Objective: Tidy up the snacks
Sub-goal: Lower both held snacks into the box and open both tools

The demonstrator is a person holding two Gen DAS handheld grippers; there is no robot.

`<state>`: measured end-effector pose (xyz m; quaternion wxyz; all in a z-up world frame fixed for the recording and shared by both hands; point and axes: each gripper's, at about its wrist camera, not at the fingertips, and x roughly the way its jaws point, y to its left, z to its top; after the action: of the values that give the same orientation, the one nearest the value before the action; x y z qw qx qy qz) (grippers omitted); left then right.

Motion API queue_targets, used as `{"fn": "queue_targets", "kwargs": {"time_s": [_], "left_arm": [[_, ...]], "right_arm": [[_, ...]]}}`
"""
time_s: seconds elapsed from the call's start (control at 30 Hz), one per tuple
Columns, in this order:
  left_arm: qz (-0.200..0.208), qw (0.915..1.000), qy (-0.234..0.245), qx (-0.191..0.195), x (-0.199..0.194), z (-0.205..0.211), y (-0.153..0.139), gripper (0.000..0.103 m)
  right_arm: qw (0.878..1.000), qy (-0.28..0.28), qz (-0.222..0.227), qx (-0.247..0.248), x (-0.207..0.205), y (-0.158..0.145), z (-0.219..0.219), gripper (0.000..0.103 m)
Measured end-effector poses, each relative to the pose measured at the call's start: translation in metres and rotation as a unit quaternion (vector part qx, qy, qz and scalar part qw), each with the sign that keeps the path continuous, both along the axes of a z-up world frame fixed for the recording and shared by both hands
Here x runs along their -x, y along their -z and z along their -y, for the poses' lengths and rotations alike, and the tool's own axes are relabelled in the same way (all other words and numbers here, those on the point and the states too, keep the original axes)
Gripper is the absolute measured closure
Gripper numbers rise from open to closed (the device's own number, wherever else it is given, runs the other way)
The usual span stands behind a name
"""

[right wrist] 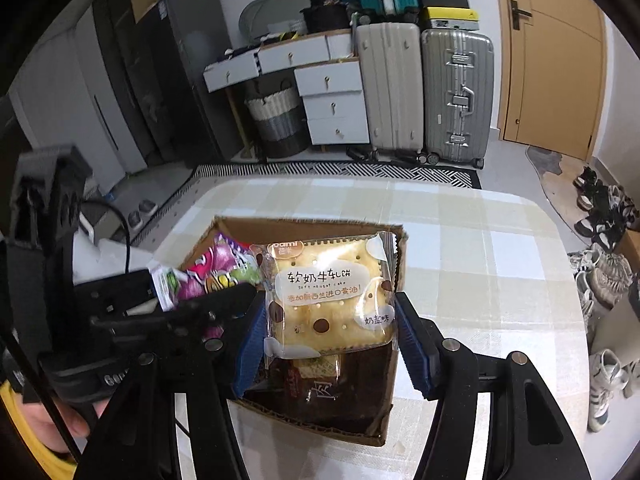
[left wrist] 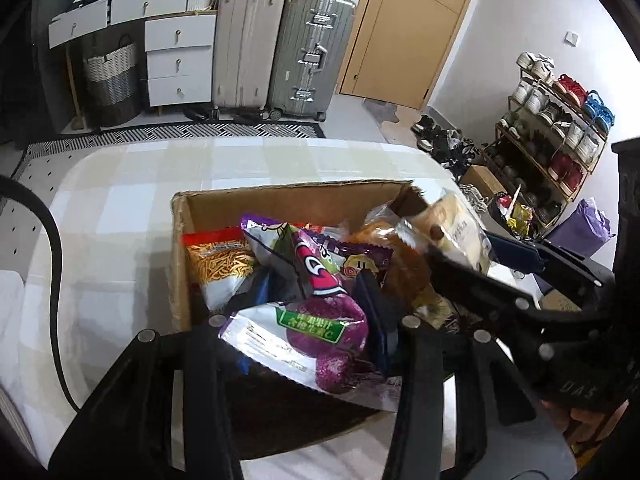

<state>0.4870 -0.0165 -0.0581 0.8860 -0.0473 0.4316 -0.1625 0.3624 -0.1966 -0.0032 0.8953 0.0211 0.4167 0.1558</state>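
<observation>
Many snacks sit in the box (right wrist: 396, 256) mid-frame; the left tool (left wrist: 308, 320) pinches a purple bag (left wrist: 320, 336), the right tool (right wrist: 330, 336) a cracker pack (right wrist: 328, 296), both not yet dropped in.

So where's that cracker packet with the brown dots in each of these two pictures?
Left wrist view: the nougat cracker packet is right of centre, above the cardboard box's far right corner.
Right wrist view: packet at centre, between blue pads.
Shared landmark: the silver suitcase.

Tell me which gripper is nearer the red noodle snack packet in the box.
Left. The left gripper holds a purple packet beside the noodle packet; the right gripper is across the box.
</observation>
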Motion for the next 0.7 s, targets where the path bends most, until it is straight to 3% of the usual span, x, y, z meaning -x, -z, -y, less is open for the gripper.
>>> {"fn": "queue_targets", "kwargs": {"time_s": [0.1,0.33,0.7], "left_arm": [[0.007,0.9999,-0.001,-0.010,-0.003,-0.005,0.002,0.062],[0.008,0.9999,-0.001,0.015,-0.005,-0.014,0.005,0.061],[-0.007,0.9983,-0.011,0.056,-0.004,-0.023,-0.003,0.060]], "right_arm": [[1.000,-0.013,-0.005,0.019,0.002,0.006,-0.007,0.042],[0.997,-0.044,-0.015,0.062,0.002,0.020,-0.024,0.042],[0.995,-0.059,0.004,0.081,0.006,0.024,-0.029,0.041]]}}
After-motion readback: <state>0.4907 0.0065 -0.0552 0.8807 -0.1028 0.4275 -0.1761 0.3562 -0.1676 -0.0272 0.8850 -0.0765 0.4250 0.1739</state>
